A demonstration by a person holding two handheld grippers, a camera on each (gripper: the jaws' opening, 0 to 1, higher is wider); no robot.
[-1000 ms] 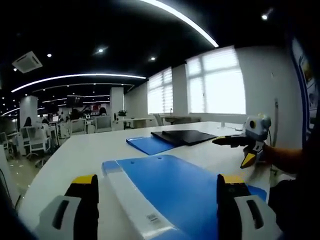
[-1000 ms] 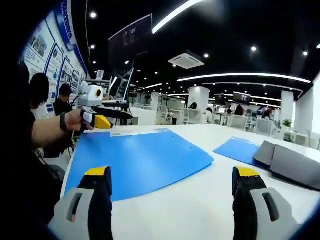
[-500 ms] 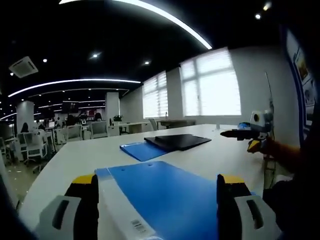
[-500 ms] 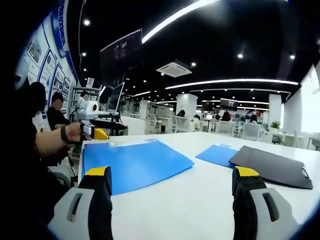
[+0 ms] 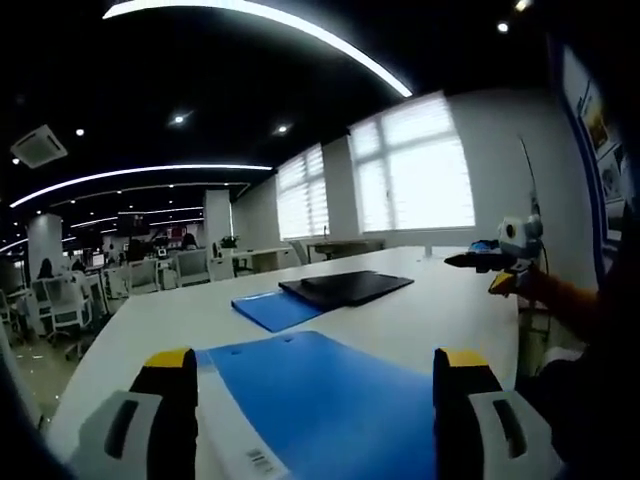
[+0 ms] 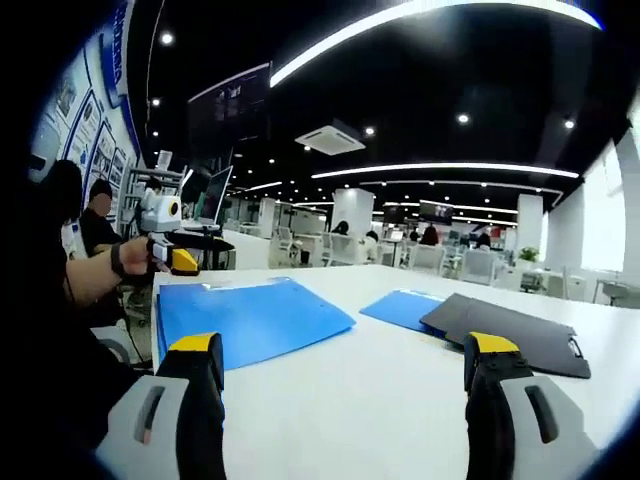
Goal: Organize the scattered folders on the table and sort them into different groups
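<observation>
In the left gripper view, your left gripper [image 5: 310, 400] hangs low over the white bench [image 5: 430, 315] with its jaws apart and nothing between them. Under and just ahead of them lies a large blue folder [image 5: 330, 400], flat, with a pale spine strip along its left side carrying a small barcode label. Farther out sits a smaller blue folder [image 5: 272, 308], and a black folder [image 5: 345, 287] lies against its right edge; whether the black one overlaps it you cannot tell from here. Bare bench runs between the near folder and that far pair, and more of it to the right. At the right, your right gripper [image 5: 495, 258] is held above the bench edge; you cannot tell how its jaws stand from this side. Beyond the bench are windows with blinds and rows of office desks and chairs.

In the right gripper view, your right gripper [image 6: 340, 400] shows jaws wide apart, holding nothing, above bare white bench [image 6: 340, 380]. The large blue folder [image 6: 245, 317] lies flat at the left, close to the bench's near-left edge. The smaller blue folder [image 6: 405, 307] lies farther right, and the dark folder [image 6: 505, 340] with a metal clip at its end lies partly over its right side. Open bench separates the big folder from these two. Your left gripper [image 6: 185, 255] sits in a hand just above the big folder's far-left corner.
</observation>
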